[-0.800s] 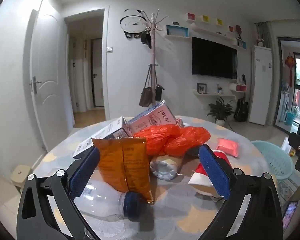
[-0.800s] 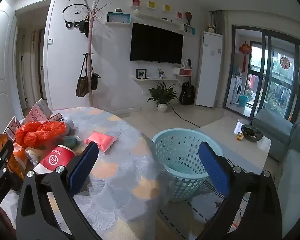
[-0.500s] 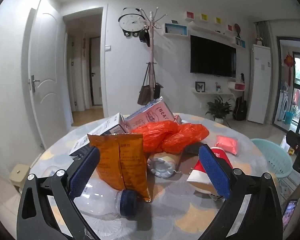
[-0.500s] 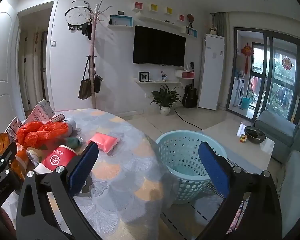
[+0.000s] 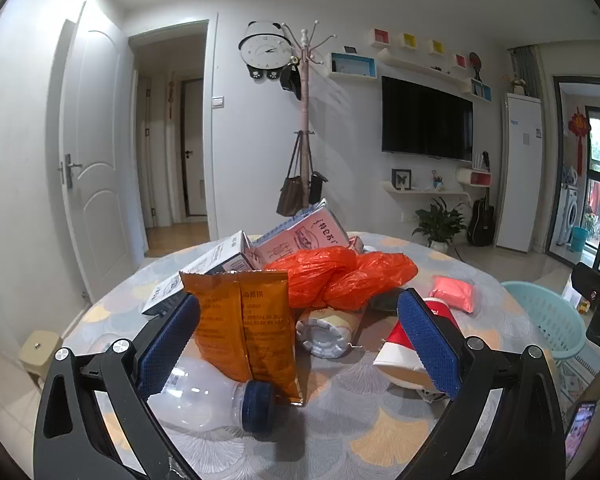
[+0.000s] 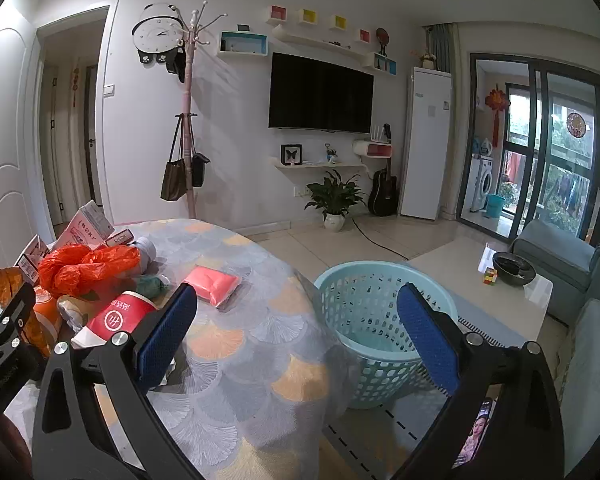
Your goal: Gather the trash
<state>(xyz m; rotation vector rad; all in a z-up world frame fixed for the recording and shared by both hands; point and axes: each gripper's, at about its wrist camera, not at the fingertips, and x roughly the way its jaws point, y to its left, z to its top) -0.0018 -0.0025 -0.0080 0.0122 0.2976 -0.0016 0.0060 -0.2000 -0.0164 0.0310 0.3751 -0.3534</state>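
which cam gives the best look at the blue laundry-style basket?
Right wrist view: the basket sits mid-frame beside the table, open mouth and perforated wall visible, with the open right gripper framing it. The left wrist view catches only part of it at the far right edge.

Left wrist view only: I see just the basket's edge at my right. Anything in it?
Observer: It looks empty. The basket stands on the floor beside the table.
Operator: Is the right claw carrying anything?
Observer: No, it is open, with nothing between its pads.
Operator: What's the dark thing behind the red cup?
Observer: A small teal wad, lying between the cup and the pink packet.
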